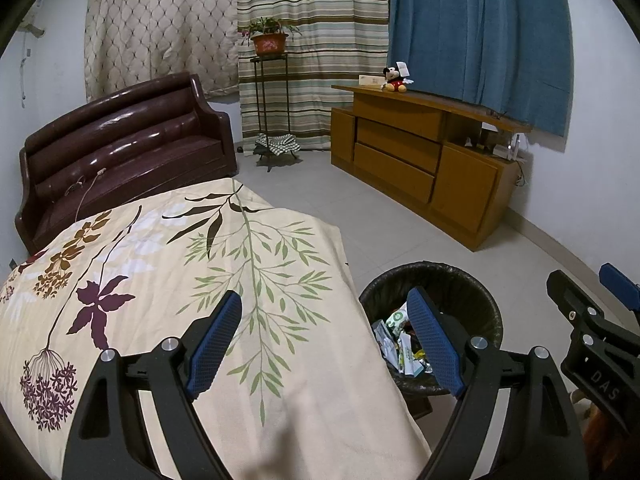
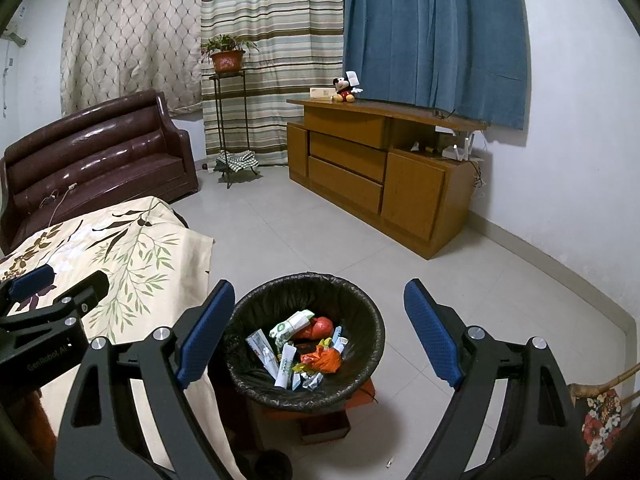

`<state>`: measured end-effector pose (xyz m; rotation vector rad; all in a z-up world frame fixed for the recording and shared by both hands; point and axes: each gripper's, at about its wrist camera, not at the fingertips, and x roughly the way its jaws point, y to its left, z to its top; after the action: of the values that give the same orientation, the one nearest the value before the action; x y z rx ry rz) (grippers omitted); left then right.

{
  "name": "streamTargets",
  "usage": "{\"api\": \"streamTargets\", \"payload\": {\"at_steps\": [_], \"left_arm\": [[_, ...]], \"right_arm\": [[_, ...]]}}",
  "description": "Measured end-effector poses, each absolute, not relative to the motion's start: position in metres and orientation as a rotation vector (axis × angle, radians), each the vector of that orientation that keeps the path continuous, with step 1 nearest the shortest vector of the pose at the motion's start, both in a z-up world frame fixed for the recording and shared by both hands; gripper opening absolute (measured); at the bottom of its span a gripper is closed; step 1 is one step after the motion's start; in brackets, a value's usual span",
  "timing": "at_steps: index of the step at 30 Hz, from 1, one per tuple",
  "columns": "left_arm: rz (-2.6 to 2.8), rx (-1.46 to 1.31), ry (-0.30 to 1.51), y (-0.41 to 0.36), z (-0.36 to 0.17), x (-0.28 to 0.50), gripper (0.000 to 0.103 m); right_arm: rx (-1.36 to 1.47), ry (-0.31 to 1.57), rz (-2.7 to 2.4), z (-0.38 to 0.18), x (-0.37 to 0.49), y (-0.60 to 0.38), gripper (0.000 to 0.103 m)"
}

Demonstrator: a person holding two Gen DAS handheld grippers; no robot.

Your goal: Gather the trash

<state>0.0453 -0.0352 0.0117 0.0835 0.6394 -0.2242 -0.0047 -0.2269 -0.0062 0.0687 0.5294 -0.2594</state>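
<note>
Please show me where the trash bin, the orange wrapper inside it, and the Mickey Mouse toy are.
trash bin [image 2: 362, 305]: right wrist view, far inner wall of the black liner.
orange wrapper [image 2: 322, 361]: right wrist view, middle of the crumpled plastic.
Mickey Mouse toy [image 2: 345, 87]: right wrist view, its body, on the cabinet top.

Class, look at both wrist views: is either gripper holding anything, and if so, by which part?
Nothing is held. The left gripper and the right gripper both stand open with empty jaws; the wrappers lie loose in the trash bin.
</note>
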Motion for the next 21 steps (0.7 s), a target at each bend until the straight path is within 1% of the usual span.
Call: {"api": "streamTargets", "payload": {"at_steps": [21], "left_arm": [[-0.204, 0.095, 0.623, -0.0350, 0.0156, 0.0471, 0.082]], "right_arm": [[0.068, 0.531, -0.259, -0.0067, -0.0047, -0.2265, 0.085]]}}
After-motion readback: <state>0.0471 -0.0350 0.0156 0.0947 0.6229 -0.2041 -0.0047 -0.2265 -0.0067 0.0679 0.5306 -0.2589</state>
